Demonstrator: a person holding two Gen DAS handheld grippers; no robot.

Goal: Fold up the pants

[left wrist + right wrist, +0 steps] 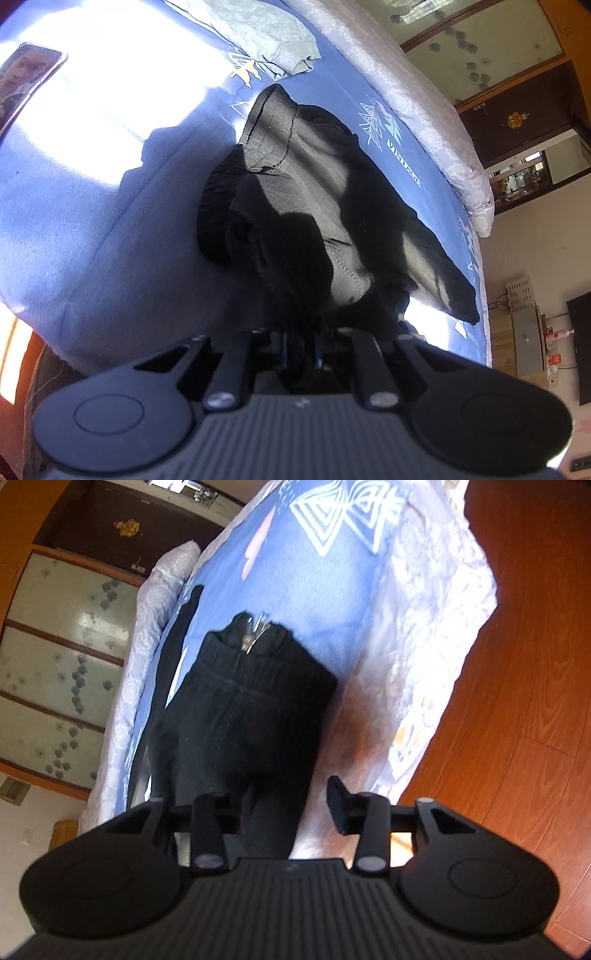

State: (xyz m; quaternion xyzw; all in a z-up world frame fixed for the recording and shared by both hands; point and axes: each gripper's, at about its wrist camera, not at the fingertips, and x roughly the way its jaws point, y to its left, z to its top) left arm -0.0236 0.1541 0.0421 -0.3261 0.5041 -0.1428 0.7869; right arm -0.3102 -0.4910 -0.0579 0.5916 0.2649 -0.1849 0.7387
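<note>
Cloth is already bunched in the left gripper (301,350), which pinches the pants (295,184) tight. The right gripper (271,797) stands spread with dark fabric hanging between its fingers, so it should bite squarely on the edge, level with the other grip. Beyond, the pants sprawl rumpled across the blue bedsheet (110,229).
</note>
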